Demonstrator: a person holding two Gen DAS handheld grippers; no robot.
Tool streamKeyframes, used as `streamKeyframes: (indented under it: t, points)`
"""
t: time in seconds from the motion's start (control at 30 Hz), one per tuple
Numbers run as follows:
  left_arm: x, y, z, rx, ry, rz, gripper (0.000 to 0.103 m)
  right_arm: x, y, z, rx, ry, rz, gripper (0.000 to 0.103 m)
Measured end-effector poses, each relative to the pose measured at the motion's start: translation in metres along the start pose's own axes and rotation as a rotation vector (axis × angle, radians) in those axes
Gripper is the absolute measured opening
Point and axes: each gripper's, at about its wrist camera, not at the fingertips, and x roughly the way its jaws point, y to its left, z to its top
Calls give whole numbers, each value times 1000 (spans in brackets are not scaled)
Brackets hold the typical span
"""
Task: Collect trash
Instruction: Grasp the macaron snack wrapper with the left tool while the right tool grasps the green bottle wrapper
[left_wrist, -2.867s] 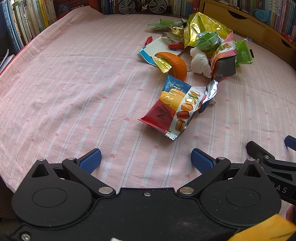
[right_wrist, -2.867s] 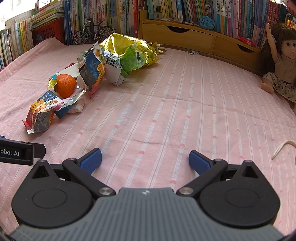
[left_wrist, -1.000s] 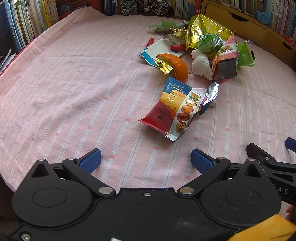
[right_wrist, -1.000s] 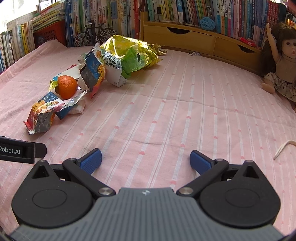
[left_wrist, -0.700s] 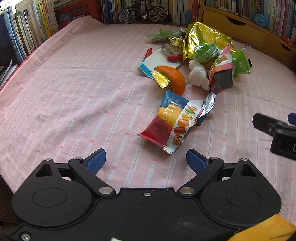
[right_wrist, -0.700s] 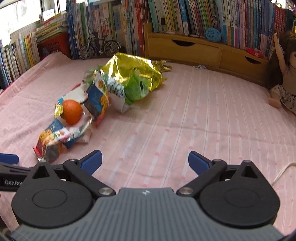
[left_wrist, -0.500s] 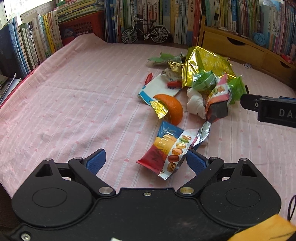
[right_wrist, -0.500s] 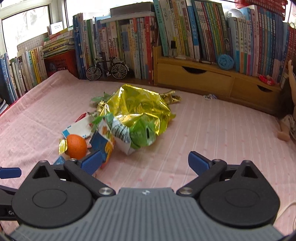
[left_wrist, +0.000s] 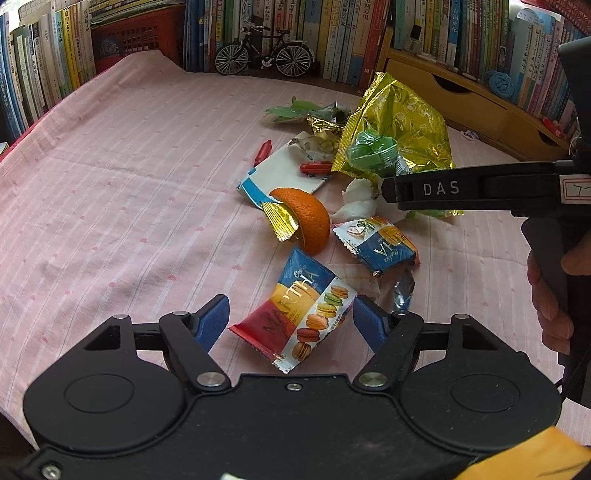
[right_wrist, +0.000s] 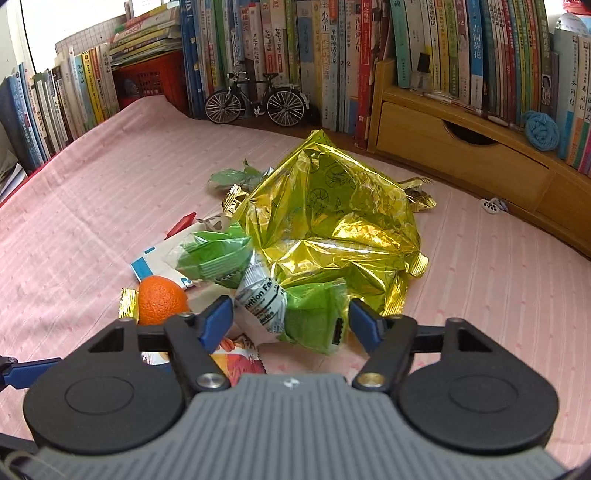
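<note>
Trash lies in a pile on a pink striped bedspread (left_wrist: 110, 192). A macaron snack wrapper (left_wrist: 299, 314) sits between the fingers of my open left gripper (left_wrist: 291, 321), untouched as far as I can see. Behind it lie an orange peel (left_wrist: 310, 218), a second blue wrapper (left_wrist: 380, 243) and a big gold foil bag (left_wrist: 399, 125). My right gripper (right_wrist: 290, 321) is open over a white and green wrapper (right_wrist: 291, 306) in front of the gold foil bag (right_wrist: 332, 221). The orange peel (right_wrist: 160, 299) is at its left. The right gripper's arm (left_wrist: 472, 192) crosses the left wrist view.
Bookshelves (right_wrist: 295, 55) line the far edge, with a model bicycle (right_wrist: 255, 99) and a wooden drawer unit (right_wrist: 461, 147). A red basket (left_wrist: 136, 37) stands at the back left. Small red pieces (left_wrist: 262, 151) and a white card (left_wrist: 284, 170) lie near the pile.
Both grippers have moved forward to the trash pile. The macaron wrapper now lies between the left fingers, and the right gripper has closed in on the green and white wrapper.
</note>
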Motion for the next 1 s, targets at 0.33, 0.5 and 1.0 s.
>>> streamKeyframes:
  t: [0.33, 0.5, 1.0]
  points:
    - [-1, -3, 8, -1, 4, -21, 37, -23, -8, -6, 21, -28, -13, 39]
    - [-12, -6, 11, -2, -21, -25, 35, -26, -14, -9, 56, -9, -49, 30]
    - [-41, -1, 19, -77, -66, -10, 35, 3, 5, 8, -74, 23, -26, 64]
